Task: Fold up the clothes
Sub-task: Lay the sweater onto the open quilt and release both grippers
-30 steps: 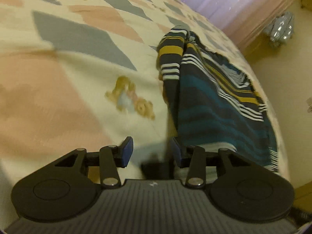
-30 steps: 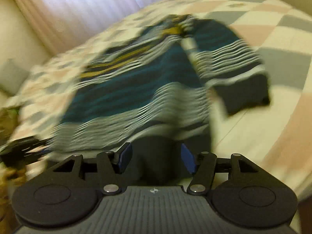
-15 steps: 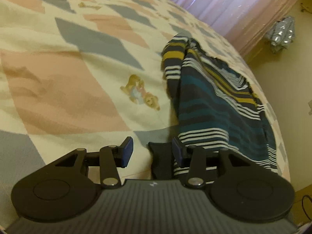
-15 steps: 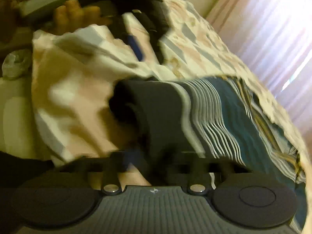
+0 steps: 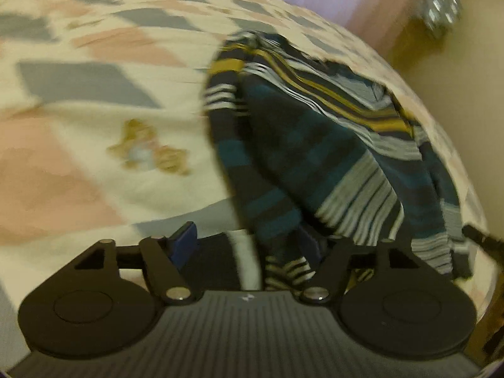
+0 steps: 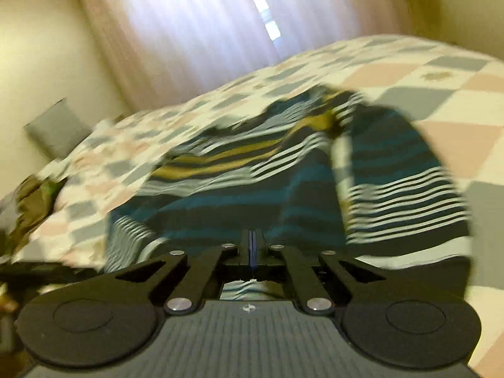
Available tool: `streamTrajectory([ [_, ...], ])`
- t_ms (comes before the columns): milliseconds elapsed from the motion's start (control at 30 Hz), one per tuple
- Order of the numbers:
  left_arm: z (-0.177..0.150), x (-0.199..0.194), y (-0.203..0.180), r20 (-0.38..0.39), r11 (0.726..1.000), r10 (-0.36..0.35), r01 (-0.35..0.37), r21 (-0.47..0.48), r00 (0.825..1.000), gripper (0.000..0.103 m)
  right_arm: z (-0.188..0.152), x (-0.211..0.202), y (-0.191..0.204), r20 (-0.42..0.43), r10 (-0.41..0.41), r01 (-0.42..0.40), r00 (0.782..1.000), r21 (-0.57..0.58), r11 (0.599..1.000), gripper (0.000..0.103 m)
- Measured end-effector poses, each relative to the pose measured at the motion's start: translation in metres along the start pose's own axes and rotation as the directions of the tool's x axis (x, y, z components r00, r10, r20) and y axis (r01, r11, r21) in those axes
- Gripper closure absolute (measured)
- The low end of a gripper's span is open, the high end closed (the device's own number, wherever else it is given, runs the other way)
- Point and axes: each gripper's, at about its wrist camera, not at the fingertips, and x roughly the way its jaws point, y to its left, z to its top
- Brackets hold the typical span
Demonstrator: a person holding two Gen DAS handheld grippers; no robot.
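Note:
A striped sweater (image 5: 315, 145) in navy, teal, white and mustard lies on the patchwork bed cover (image 5: 94, 100). My left gripper (image 5: 247, 241) is open at the sweater's near end, and a striped fold of cloth sits between its fingers, close to the right one. In the right wrist view my right gripper (image 6: 252, 245) is shut, with the sweater (image 6: 267, 195) spreading away from its tips and striped cloth showing beneath the jaws. The sweater's right side looks lifted and folded over. Both views are blurred by motion.
Pale curtains (image 6: 204, 31) hang behind the bed. A grey cushion (image 6: 56, 129) leans on the wall at the left, and olive fabric (image 6: 31, 201) lies at the bed's left edge. A shiny object (image 5: 441, 3) sits by the wall. The bed edge (image 5: 466, 189) drops at the right.
My right gripper has shut on the sweater's hem and swung back toward the curtains, lifting cloth. The left gripper stays open and the sweater's near fold now lies between its fingers.

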Motion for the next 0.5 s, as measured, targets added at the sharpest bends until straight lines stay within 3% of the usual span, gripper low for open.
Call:
streamTrajectory([
  [67, -0.006, 0.012, -0.012, -0.046, 0.999, -0.003, 0.005, 0.044, 0.999, 0.033, -0.003, -0.002, 0.019, -0.022, 0.056, -0.057, 0.998, -0.058, 0.997, 0.070],
  [100, -0.011, 0.017, -0.016, -0.055, 0.998, 0.013, -0.010, 0.061, 0.998, 0.033, -0.007, 0.000, 0.030, -0.028, 0.069, -0.071, 0.997, -0.089, 0.993, 0.054],
  [133, -0.016, 0.020, -0.019, -0.056, 0.997, 0.026, -0.021, 0.078, 0.998, 0.033, -0.010, 0.002, 0.039, -0.033, 0.078, -0.081, 0.996, -0.123, 0.989, 0.046],
  [167, -0.022, 0.020, -0.020, -0.040, 0.996, 0.030, -0.026, 0.090, 0.999, 0.035, -0.013, 0.004, 0.046, -0.044, 0.087, -0.093, 0.995, -0.149, 0.984, 0.044],
  [233, -0.025, 0.016, -0.019, -0.005, 0.995, 0.030, -0.030, 0.090, 1.000, 0.058, -0.017, 0.017, 0.049, -0.075, 0.082, -0.093, 0.994, -0.148, 0.985, 0.042],
  [267, -0.023, 0.013, -0.016, 0.003, 0.997, 0.009, -0.009, 0.080, 1.000, 0.095, -0.019, 0.024, 0.050, -0.090, 0.078, -0.091, 0.993, -0.143, 0.986, 0.042],
  [333, -0.009, 0.006, -0.004, 0.011, 0.997, -0.021, 0.021, 0.075, 1.000, 0.094, -0.023, 0.031, 0.050, -0.097, 0.076, -0.088, 0.992, -0.117, 0.989, 0.042],
  [367, 0.003, -0.002, -0.002, 0.031, 0.990, 0.009, -0.014, 0.140, 0.999, 0.095, -0.023, 0.033, 0.047, -0.089, 0.083, -0.092, 0.993, -0.104, 0.990, 0.042],
  [433, 0.035, -0.025, 0.001, 0.115, 0.943, 0.131, -0.160, 0.293, 0.985, 0.096, -0.025, 0.035, 0.046, -0.071, 0.083, -0.089, 0.994, -0.087, 0.992, 0.042],
  [500, 0.076, -0.055, 0.016, 0.218, 0.882, 0.232, -0.300, 0.363, 0.948, 0.096, -0.029, 0.034, 0.046, -0.058, 0.074, -0.078, 0.996, -0.068, 0.995, 0.042],
])
